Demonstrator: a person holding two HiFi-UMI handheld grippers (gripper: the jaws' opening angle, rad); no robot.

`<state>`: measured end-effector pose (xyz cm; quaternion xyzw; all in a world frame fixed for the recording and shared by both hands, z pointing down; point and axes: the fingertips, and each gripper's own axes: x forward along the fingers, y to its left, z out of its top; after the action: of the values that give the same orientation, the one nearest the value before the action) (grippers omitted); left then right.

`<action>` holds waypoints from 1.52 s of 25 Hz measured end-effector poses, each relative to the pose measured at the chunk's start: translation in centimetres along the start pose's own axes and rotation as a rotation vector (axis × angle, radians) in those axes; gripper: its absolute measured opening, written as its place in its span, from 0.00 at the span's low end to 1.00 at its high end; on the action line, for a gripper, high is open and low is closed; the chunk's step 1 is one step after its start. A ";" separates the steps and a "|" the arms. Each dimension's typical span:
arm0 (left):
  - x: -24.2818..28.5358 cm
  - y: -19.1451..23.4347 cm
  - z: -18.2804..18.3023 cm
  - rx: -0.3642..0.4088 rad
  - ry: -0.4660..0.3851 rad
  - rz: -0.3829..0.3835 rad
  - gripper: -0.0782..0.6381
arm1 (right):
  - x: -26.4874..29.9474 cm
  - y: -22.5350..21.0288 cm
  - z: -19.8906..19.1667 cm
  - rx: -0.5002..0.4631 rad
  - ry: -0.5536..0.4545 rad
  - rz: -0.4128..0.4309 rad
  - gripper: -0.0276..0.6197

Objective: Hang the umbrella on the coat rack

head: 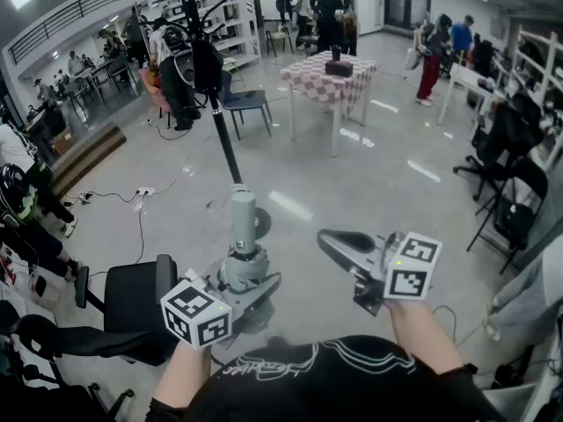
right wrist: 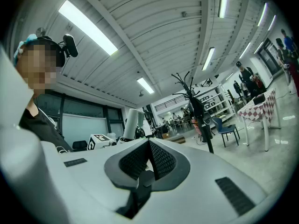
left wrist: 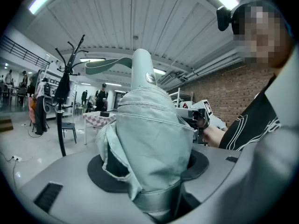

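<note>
While the folded umbrella [head: 244, 222] stands upright, clamped by its cloth in our left gripper [head: 244, 275] low in front of us, our right gripper [head: 337, 244] beside it is clenched on nothing, and the black coat rack [head: 225, 143] stands well beyond.

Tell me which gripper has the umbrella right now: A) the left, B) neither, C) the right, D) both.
A: the left gripper is closed on the folded umbrella, which stands up between its jaws, while the right gripper is shut with nothing in it.
</note>
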<state>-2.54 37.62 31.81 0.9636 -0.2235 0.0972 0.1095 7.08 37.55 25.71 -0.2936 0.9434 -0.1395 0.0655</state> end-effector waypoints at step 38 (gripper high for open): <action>1.2 29.2 -3.8 -0.058 -0.048 -0.184 0.47 | 22.4 -19.1 -5.8 0.223 0.165 -0.189 0.06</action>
<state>-15.24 12.54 40.62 0.9786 -0.1393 0.0573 0.1402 -2.25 10.96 36.01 -0.3596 0.8924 -0.2725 0.0066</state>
